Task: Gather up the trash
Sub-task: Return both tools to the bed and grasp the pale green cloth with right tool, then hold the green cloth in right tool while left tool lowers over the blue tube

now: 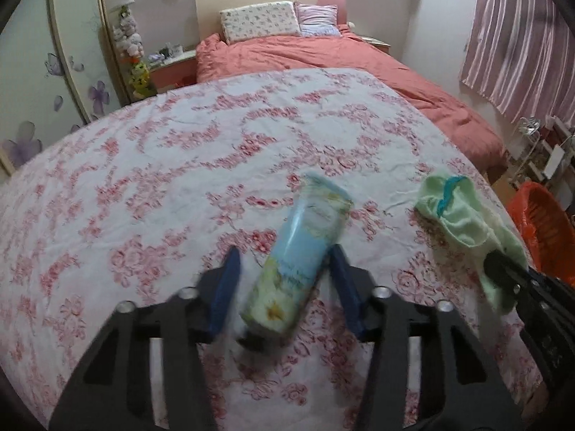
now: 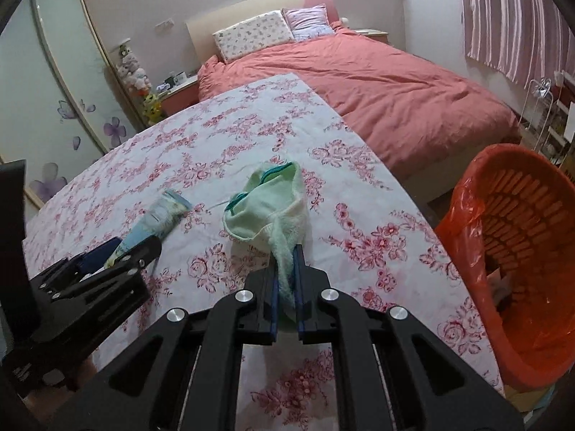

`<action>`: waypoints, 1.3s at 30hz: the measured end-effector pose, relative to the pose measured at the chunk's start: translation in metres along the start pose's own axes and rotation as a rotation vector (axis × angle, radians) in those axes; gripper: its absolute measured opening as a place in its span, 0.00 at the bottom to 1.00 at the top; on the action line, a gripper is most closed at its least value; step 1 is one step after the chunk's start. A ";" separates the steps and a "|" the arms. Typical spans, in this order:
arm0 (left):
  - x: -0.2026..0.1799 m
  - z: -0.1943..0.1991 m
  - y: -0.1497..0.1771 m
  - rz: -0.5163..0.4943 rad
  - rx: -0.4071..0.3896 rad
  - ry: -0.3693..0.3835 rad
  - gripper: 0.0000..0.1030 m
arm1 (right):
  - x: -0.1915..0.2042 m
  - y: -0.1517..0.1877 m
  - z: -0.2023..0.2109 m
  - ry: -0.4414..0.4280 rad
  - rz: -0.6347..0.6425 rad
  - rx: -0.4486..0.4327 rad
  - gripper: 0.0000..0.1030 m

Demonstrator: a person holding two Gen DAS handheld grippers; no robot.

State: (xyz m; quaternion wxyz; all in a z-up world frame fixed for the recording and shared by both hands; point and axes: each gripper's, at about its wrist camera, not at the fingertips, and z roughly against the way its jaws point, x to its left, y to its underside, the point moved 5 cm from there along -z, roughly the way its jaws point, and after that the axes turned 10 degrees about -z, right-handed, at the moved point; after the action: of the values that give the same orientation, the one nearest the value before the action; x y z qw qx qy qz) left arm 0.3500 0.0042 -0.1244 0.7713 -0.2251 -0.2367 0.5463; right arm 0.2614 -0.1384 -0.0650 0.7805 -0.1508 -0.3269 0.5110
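In the left wrist view the left claw [image 1: 284, 280] fills the lower middle of the frame, its blue pads either side of a pale blue tube [image 1: 305, 248] printed with white flowers; the right pad lies against the tube's side, while the blur of the shot leaves it unclear whether the left pad touches, so I cannot tell if the tube is truly pinched or only straddled; the tube's crimped end points toward the upper part of the frame and its dark cap sits low between the claw's arms. The tube lies on the desk [image 1: 143, 179], which is covered with a white cloth printed in red roses.

At the right of that frame a pale green cloth [image 1: 463, 215] with a teal trim lies crumpled on the desk, its lower end running into the black tip of the right claw [image 1: 503, 273]. In the right wrist view the right claw [image 2: 286, 287] is pressed together on a twisted tail of this green cloth [image 2: 273, 208], the bulk of which sits bunched just above the pads at centre frame; the left claw [image 2: 118, 255] shows at lower left with the tube [image 2: 158, 221] lying slantwise in it.

An orange basket [image 2: 521, 251] lined with an orange bag stands at the right edge, just beside the desk; a bed [image 2: 395, 89] with a salmon duvet lies beyond, in the upper half.
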 end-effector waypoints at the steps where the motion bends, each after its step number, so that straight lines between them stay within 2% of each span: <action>1: 0.002 0.000 0.000 0.010 0.002 -0.008 0.29 | 0.001 0.001 0.000 -0.008 0.001 0.005 0.07; 5: 0.023 0.008 0.011 0.062 0.017 -0.027 0.29 | 0.007 0.008 0.001 -0.051 0.019 0.030 0.07; 9: 0.051 0.024 0.035 0.110 0.028 -0.054 0.29 | 0.017 0.017 -0.002 -0.089 0.038 0.072 0.07; 12: 0.072 0.033 0.052 0.149 0.029 -0.089 0.30 | 0.021 0.021 -0.003 -0.079 0.055 0.068 0.08; 15: 0.083 0.037 0.058 0.182 0.024 -0.099 0.39 | 0.020 0.022 -0.003 -0.075 0.049 0.063 0.08; 19: 0.082 0.039 0.061 0.177 0.017 -0.106 0.50 | 0.023 0.027 -0.002 -0.051 0.074 0.042 0.12; 23: 0.083 0.040 0.062 0.191 0.015 -0.096 0.52 | 0.024 0.026 -0.004 -0.036 0.086 0.042 0.13; 28: 0.080 0.038 0.061 0.175 0.027 -0.103 0.60 | 0.028 0.027 -0.006 -0.002 0.117 0.036 0.14; 39: 0.087 0.039 0.065 0.221 0.021 -0.096 0.68 | 0.028 0.027 -0.006 -0.005 0.113 0.036 0.14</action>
State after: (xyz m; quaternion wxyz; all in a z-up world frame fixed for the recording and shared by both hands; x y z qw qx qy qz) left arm 0.3033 0.1103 -0.1227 0.6963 -0.2154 -0.2413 0.6407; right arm 0.2541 -0.1013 -0.0748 0.7521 -0.1537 -0.3106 0.5606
